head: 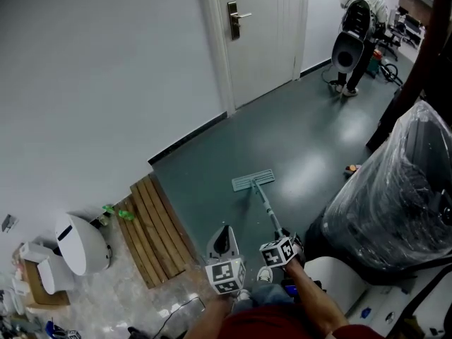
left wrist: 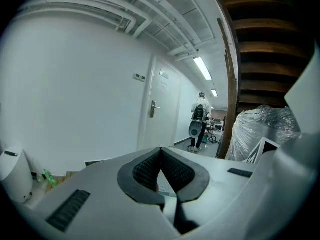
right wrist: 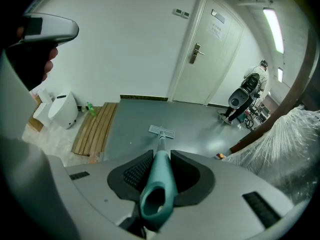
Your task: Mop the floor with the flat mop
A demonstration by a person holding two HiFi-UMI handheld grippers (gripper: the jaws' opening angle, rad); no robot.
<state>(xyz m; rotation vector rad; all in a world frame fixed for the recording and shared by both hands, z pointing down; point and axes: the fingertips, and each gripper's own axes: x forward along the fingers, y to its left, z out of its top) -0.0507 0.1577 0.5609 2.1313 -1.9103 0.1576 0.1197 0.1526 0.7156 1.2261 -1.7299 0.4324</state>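
My right tongs (right wrist: 161, 168) grip the top end of the light, stiff, smooth-looking teal-handled flat mop (right wrist: 161, 131), its head flat on the grey floor (head: 296, 140) ahead; my left tongs (left wrist: 161, 159), closed and empty, would, I judge, steady it lower down.

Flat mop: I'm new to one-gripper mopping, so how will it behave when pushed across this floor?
The flat mop probably feels light: thin pole, small flat head. Held only at the handle's end by the right gripper, the head may twist or wander. It should glide easily over the smooth grey floor.
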